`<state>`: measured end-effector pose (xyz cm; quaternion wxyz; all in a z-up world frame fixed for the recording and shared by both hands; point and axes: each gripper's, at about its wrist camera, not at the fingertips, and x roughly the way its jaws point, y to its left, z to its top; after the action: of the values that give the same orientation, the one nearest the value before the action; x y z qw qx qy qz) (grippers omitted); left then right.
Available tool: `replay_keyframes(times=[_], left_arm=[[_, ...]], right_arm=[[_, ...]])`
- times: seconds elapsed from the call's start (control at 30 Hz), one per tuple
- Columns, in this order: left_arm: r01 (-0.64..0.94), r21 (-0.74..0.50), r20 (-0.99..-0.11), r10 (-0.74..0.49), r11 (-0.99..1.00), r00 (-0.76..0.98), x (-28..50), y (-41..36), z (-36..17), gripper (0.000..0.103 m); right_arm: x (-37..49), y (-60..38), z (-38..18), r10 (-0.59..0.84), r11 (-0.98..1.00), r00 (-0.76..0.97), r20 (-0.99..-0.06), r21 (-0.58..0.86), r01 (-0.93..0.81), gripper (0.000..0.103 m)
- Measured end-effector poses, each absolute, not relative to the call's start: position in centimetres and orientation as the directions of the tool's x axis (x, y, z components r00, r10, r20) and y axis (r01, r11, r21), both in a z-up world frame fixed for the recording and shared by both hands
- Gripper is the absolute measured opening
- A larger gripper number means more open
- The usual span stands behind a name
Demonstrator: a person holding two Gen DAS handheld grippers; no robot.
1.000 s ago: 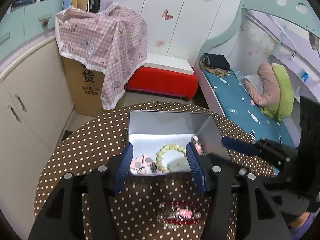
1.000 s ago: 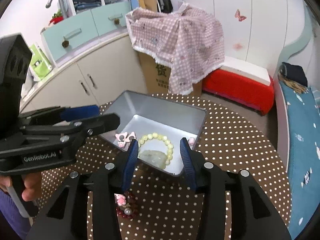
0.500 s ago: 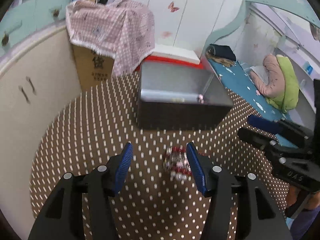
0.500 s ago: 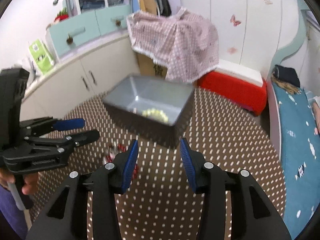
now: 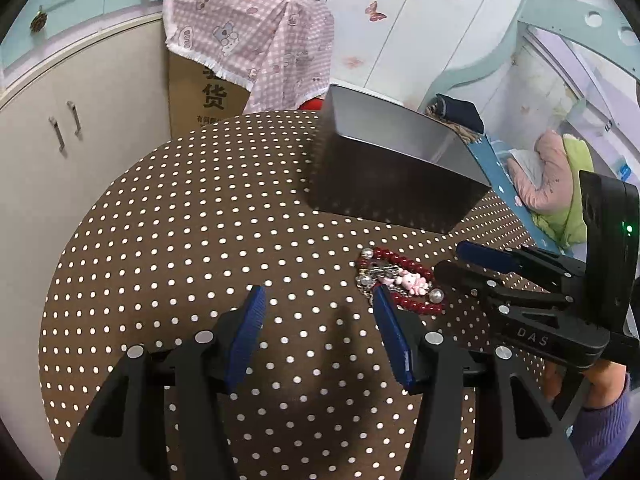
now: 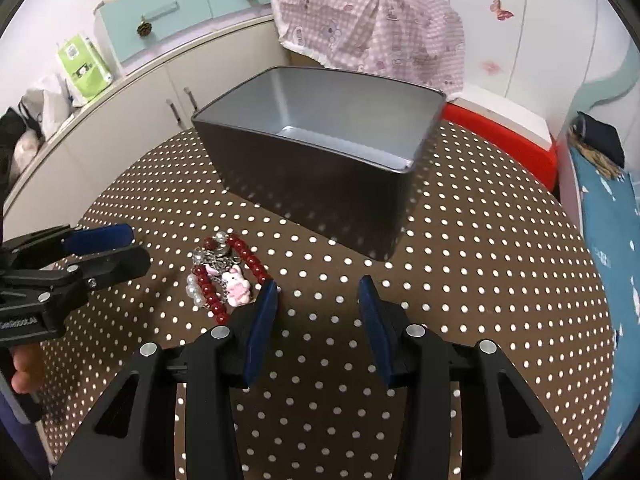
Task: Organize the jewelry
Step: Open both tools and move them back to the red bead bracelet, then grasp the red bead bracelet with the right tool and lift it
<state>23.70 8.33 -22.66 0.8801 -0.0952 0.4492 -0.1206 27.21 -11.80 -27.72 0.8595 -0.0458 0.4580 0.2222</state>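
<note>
A red bead bracelet with pearls and a pink bunny charm lies on the brown polka-dot table in front of a grey metal box. The box's contents are hidden from both views. My left gripper is open and empty, low over the table, left of the bracelet. My right gripper is open and empty, right of the bracelet. Each gripper shows in the other's view, the right one and the left one.
White cabinets curve behind the table on the left. A cardboard box under a pink checked cloth and a red stool stand beyond the table. A bed lies to the right.
Both grippers have pulled back and dropped lower from above the box. The box interior with its jewelry has gone out of sight. The bracelet has stayed on the table.
</note>
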Motion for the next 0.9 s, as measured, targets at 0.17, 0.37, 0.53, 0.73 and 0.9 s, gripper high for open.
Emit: replay_keyframes(times=[0.17, 0.37, 0.53, 0.73, 0.9], left_arm=[[0.122, -0.292, -0.762, -0.308, 0.949, 0.570, 23.5, 8.9, -22.7, 0.054], [0.122, -0.298, -0.762, -0.313, 0.947, 0.567, 24.1, 9.3, -22.7, 0.054], [0.110, -0.308, -0.757, -0.314, 0.945, 0.573, 24.4, 9.7, -22.4, 0.054], [0.105, -0.317, -0.751, -0.317, 0.943, 0.579, 24.6, 10.3, -22.0, 0.054], [0.121, -0.322, -0.745, -0.330, 0.939, 0.579, 24.3, 9.8, -21.7, 0.054]], right_arm=[[27.3, -10.4, -27.8, 0.335, 0.886, 0.464, -0.820, 0.106, -0.452, 0.039], [27.0, -9.5, -27.8, 0.334, 0.869, 0.438, -0.835, 0.092, -0.487, 0.008], [26.0, -9.4, -27.0, 0.343, 0.865, 0.466, -0.815, 0.080, -0.496, 0.008], [24.0, -10.5, -21.6, 0.390, 0.862, 0.547, -0.741, 0.084, -0.500, 0.008], [22.7, -11.7, -17.9, 0.402, 0.866, 0.612, -0.681, 0.066, -0.496, 0.008]])
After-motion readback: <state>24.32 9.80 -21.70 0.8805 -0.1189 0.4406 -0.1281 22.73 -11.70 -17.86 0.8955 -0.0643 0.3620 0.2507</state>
